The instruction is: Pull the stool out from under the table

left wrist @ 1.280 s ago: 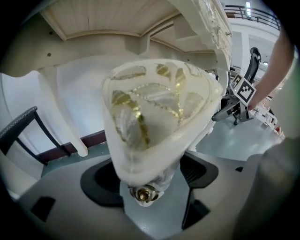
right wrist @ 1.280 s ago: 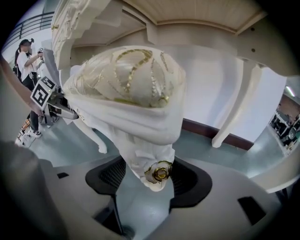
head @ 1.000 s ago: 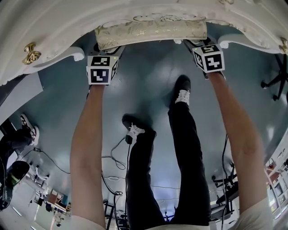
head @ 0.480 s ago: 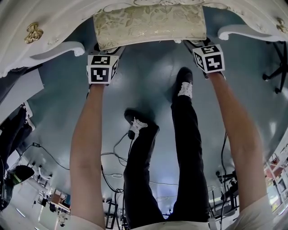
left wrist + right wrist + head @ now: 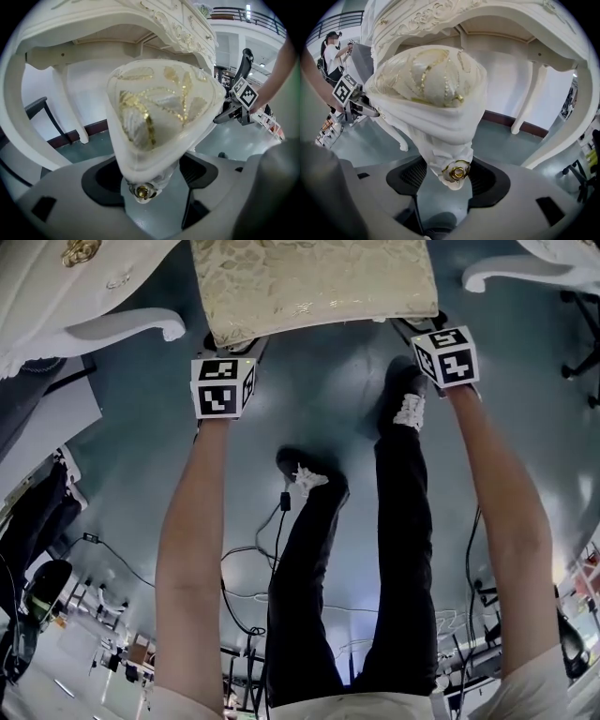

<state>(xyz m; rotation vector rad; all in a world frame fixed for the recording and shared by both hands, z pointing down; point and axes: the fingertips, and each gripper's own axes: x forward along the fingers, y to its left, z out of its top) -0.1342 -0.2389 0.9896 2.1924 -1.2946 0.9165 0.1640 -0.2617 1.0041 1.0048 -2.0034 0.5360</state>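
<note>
Floor [image 5: 309, 418] grey-green and smooth, in an open hall. White carved table [image 5: 103, 306] stands at upper left. Stool [image 5: 314, 282], with a cream and gold cushion, is held at both near corners: left gripper [image 5: 147, 180] and right gripper [image 5: 450, 178] are each clamped on one corner. Compared with one second ago, far more seat shows outside the table's edge. Open floor lies between stool and the person's forward shoe [image 5: 408, 404]; cables [image 5: 253, 559] lie farther back.

Black cables [image 5: 281, 517] on teal floor [image 5: 309, 399]
</note>
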